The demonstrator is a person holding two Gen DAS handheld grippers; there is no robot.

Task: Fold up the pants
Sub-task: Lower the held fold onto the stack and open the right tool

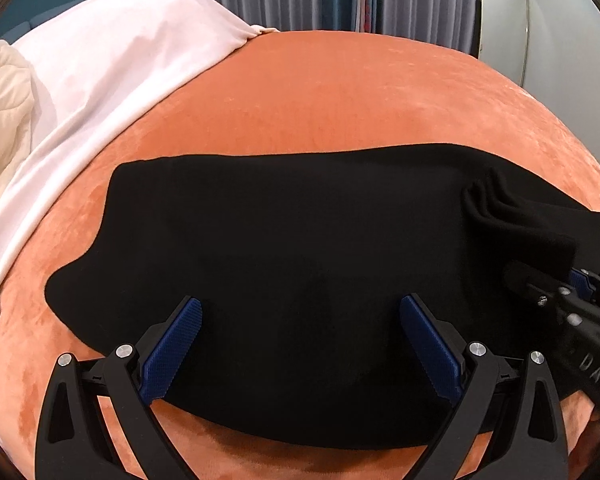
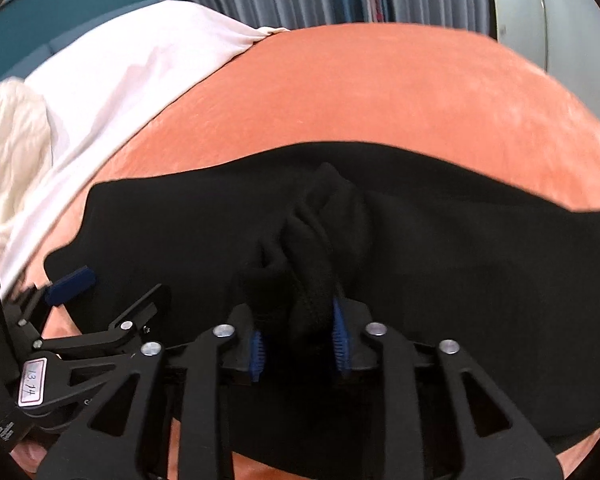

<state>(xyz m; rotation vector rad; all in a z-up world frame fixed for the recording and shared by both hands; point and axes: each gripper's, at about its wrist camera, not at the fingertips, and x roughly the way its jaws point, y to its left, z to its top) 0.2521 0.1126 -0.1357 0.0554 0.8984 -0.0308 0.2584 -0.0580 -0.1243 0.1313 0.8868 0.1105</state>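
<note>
Two grippers over one black pants (image 1: 284, 240): left gripper (image 1: 300, 308) jaws spread wide, right gripper (image 2: 300, 320) jaws around bunched fold, grip unclear.

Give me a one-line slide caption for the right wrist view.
Right gripper with a bunched fold of the black pants between its pads on the orange bedspread.

left gripper (image 1: 300, 306) spread wide just above black pants (image 1: 280, 240) lying flat on orange blanket (image 1: 340, 100). right gripper (image 1: 572, 280) off to its right, bunched pants fabric at its tip.
</note>
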